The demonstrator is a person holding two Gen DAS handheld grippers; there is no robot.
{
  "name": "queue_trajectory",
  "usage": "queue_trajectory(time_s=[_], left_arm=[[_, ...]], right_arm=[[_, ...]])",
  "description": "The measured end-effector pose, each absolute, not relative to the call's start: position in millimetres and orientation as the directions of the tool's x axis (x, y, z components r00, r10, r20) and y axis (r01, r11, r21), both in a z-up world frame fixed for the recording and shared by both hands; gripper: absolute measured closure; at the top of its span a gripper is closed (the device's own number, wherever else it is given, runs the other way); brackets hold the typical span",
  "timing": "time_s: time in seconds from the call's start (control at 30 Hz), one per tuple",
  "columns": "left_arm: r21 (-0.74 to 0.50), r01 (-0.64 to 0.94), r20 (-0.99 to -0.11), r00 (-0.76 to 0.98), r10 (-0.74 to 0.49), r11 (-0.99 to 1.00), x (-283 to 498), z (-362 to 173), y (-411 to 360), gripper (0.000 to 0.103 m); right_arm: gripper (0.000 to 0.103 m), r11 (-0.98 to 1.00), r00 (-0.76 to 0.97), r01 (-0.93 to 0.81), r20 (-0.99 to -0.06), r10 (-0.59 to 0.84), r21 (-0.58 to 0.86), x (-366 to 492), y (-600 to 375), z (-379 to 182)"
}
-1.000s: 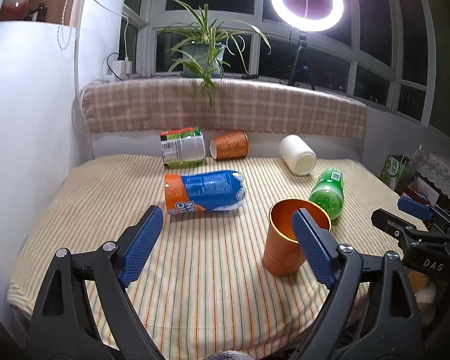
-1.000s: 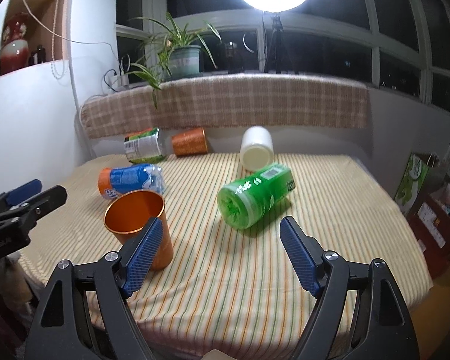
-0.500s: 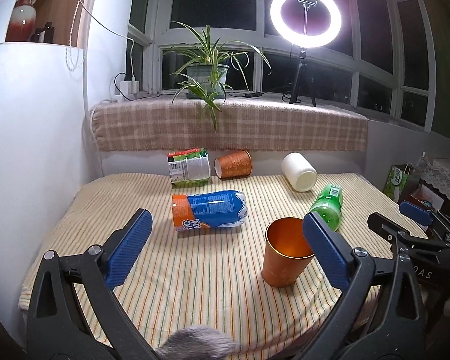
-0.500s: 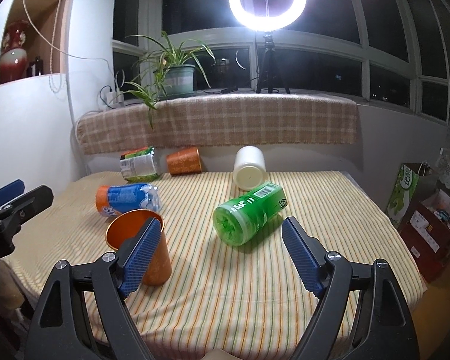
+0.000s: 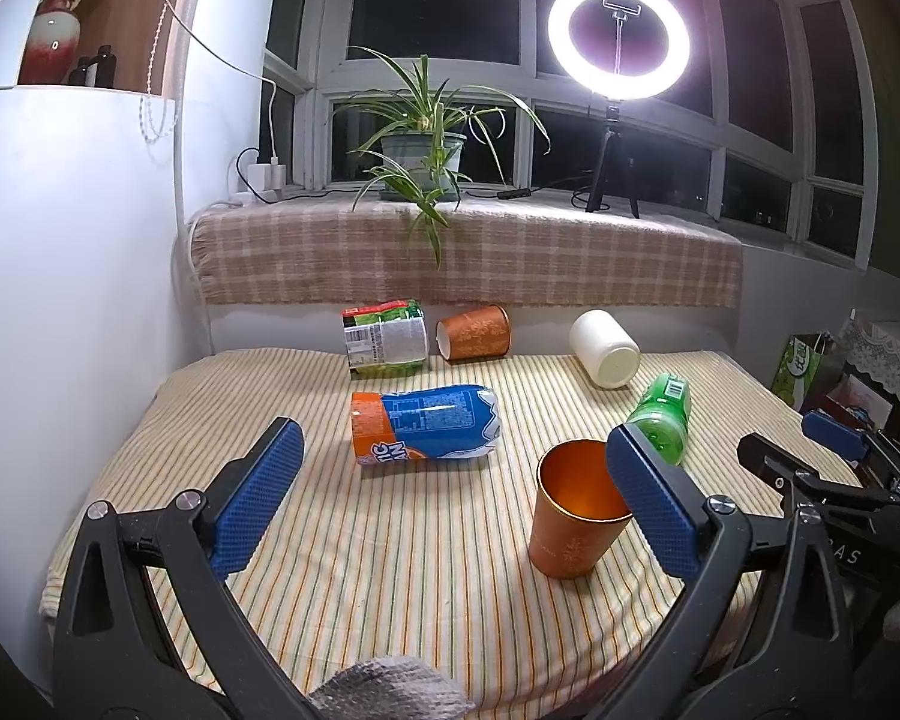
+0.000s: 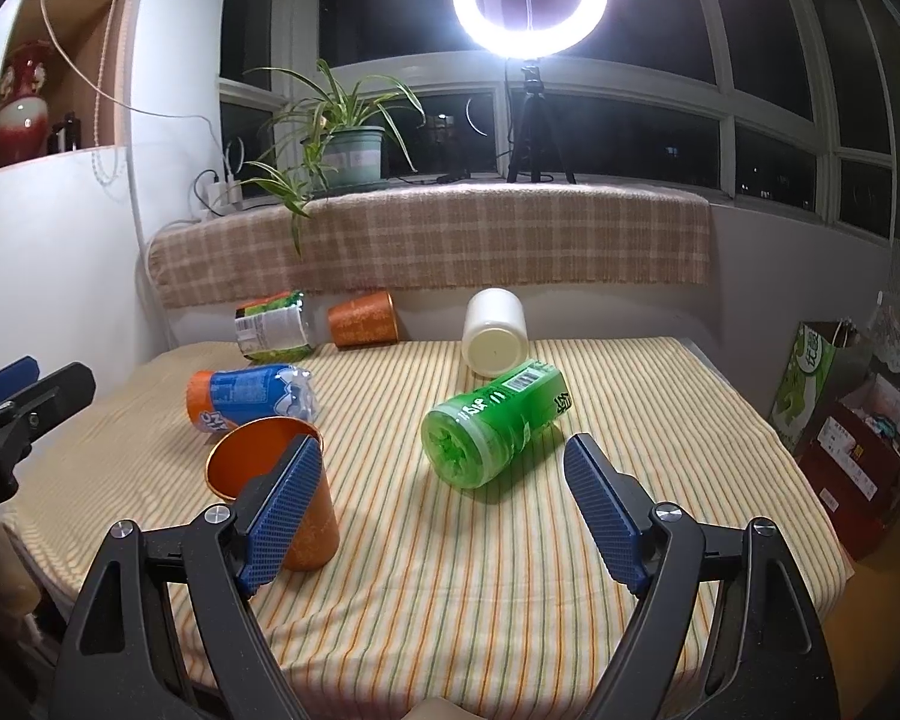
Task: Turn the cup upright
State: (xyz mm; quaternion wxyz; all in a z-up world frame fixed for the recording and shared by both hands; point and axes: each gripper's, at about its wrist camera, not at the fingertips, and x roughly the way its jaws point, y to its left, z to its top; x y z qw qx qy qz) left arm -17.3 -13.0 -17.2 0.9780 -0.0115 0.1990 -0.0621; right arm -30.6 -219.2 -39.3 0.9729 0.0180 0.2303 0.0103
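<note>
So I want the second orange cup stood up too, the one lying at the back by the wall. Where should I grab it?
Grip the fallen orange cup across its side wall near mid-length. It lies on its side, mouth toward the green-labelled bottle, so its tapered wall faces up. Come from above and in front with the open left hand-held gripper, fingers straddling the wall; bottle and wall probably crowd other approaches.

Glossy metal-looking cup, shiny plastic green bottle, matt striped cloth tablecloth.
</note>
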Motion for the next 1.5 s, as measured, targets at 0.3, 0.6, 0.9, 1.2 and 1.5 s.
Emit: queue_trajectory(time_s=[0.3,0.6,0.9,1.2,1.5], left_arm=[[-0.046,0.116,-0.389,0.913,-0.125,0.992,-17.0,-17.2,-12.7,0.001],[-0.044,0.116,-0.389,0.913,-0.124,0.992,-16.9,-17.2,-11.7,0.001],[-0.046,0.114,-0.389,0.913,-0.123,0.992,-17.2,-17.1,-12.7,0.000],[-0.044,0.114,-0.390,0.913,-0.122,0.992,-17.1,-17.1,-13.0,0.001],[-0.045,0.113,-0.390,0.913,-0.122,0.993,-16.9,-17.3,-12.9,0.000]], right_arm=[[0.020,0.999,0.888,-0.009,-0.459,0.029,0.045,-28.8,-220.7,-41.8],[0.020,0.999,0.880,-0.013,-0.473,0.036,0.053,-26.7,-220.6,-45.2],[0.020,0.998,0.876,-0.011,-0.481,0.040,0.063,-25.6,-221.9,-46.9],[0.020,0.998,0.872,-0.016,-0.487,0.044,0.062,-24.6,-222.1,-48.3],[0.020,0.998,0.868,-0.022,-0.494,0.052,0.065,-25.0,-221.2,-49.3]])
